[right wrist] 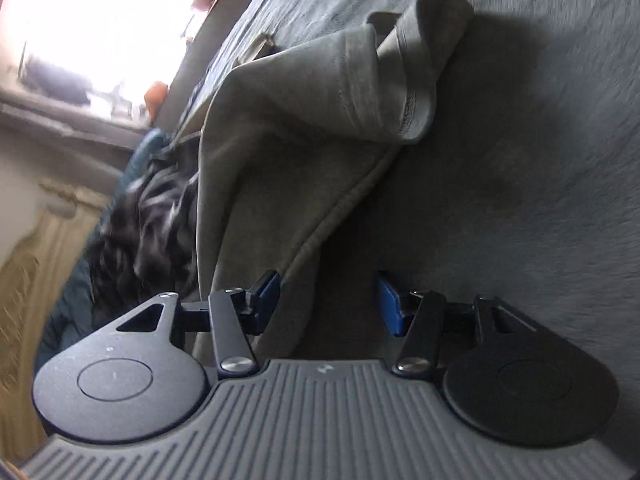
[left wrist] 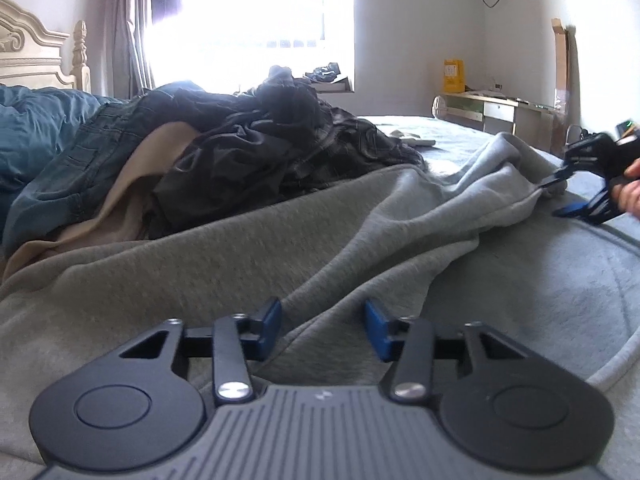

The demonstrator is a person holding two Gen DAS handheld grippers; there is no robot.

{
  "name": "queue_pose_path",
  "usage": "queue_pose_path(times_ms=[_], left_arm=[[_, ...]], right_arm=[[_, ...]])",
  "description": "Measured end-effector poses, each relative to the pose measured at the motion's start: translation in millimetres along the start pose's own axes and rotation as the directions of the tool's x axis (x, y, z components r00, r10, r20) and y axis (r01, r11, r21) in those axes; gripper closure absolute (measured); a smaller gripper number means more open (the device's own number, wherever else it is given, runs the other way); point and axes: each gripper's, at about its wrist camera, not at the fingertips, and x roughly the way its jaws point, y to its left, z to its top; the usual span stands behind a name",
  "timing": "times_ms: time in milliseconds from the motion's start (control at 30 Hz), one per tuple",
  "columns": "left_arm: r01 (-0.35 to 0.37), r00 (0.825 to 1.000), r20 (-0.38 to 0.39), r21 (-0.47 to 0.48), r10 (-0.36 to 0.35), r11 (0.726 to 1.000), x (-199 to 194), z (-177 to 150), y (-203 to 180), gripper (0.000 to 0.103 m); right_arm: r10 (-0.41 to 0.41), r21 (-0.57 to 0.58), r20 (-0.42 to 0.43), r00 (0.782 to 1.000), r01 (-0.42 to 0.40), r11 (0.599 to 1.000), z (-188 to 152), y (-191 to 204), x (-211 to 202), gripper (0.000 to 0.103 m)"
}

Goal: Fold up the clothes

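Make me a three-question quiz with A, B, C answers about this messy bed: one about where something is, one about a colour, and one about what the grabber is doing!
1. Where does the pile of dark clothes lie?
A. Behind the grey sweatshirt
B. On the desk
C. On the floor

2. What colour are the left gripper's pads?
A. Red
B. Blue
C. Yellow

3. How do the right gripper's jaws stand?
A. Clamped on a sock
B. Shut tight on nothing
C. Apart, pinching nothing

Answers:
1. A: the pile sits on the bed beyond the grey sweatshirt.
2. B: both pads on the left gripper show blue.
3. C: the right gripper shows a clear gap, with only the sweatshirt's edge lying by one finger.
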Motion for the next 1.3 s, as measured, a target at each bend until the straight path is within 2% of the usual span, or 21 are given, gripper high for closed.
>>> queue_pose_path(times_ms=[67,100,167,233,467,633,767,967,1067,1133,1167,1200,1267,1300], left_arm=[[0.004,1.000,0.002,0.007,-0.004,1.000,-6.1,0.3,1.4,0.070],[0.008,1.000,0.003,0.015,-0.008,1.000,-9.7,-0.2,1.7,0.071],[0.008,1.000,0.005,0.033,-0.008,0.999,-17.6,-2.1,1.4,0.071],[0.006,1.000,0.008,0.054,-0.006,0.999,-26.0,-5.3,1.3,0.071],[-0.039,0.999,-0.007,0.095,0.040,0.995,-41.2,-11.4,9.8,0.071],[-0.040,0.999,0.005,0.095,0.040,0.995,-38.4,-0.4,17.1,0.071],[0.000,1.000,0.014,0.133,-0.001,0.991,-35.2,8.6,15.3,0.062],[0.025,1.000,-0.007,0.254,-0.025,0.967,-25.3,9.2,-4.2,0.061],[0.031,0.999,-0.003,0.331,-0.032,0.943,-23.2,6.7,-17.0,0.061],[0.005,1.000,-0.021,0.395,0.004,0.919,-15.6,3.3,-27.4,0.062],[-0.010,0.999,-0.034,0.418,0.026,0.908,-9.7,1.2,-30.8,0.063],[-0.020,0.998,-0.045,0.435,0.044,0.900,-3.6,-0.9,-32.9,0.068],[-0.041,0.995,-0.062,0.459,0.078,0.887,7.5,-4.6,-35.4,0.084],[-0.055,0.993,-0.065,0.459,0.095,0.887,11.6,-5.8,-34.7,0.096]], right_arm=[[0.012,0.016,0.039,0.999,-0.012,1.000,3.0,2.9,7.8,0.058],[0.000,0.009,0.053,0.999,0.000,1.000,4.7,6.7,9.1,0.073],[-0.012,-0.009,0.065,0.998,0.013,1.000,6.5,12.7,13.0,0.095],[-0.012,-0.053,0.110,0.994,0.018,0.998,6.2,23.3,7.0,0.099],[0.070,-0.278,0.240,0.968,-0.001,0.961,8.2,79.0,-35.8,0.100],[0.096,-0.341,0.274,0.957,0.003,0.940,16.4,119.0,-55.5,0.100],[0.115,-0.352,0.290,0.950,-0.006,0.936,21.0,147.9,-60.3,0.100],[0.112,-0.371,0.300,0.947,0.007,0.929,20.7,166.1,-62.9,0.100],[0.090,-0.357,0.296,0.951,0.023,0.934,22.8,169.5,-59.9,0.100],[0.084,-0.351,0.290,0.953,0.025,0.936,22.9,172.8,-57.5,0.100],[0.085,-0.348,0.287,0.954,0.021,0.937,23.2,174.5,-57.3,0.100],[0.088,-0.347,0.285,0.955,0.017,0.938,23.1,176.4,-57.5,0.100],[0.090,-0.350,0.283,0.955,0.016,0.937,22.9,180.2,-56.9,0.100],[0.087,-0.355,0.283,0.955,0.020,0.935,22.3,181.4,-55.7,0.100]])
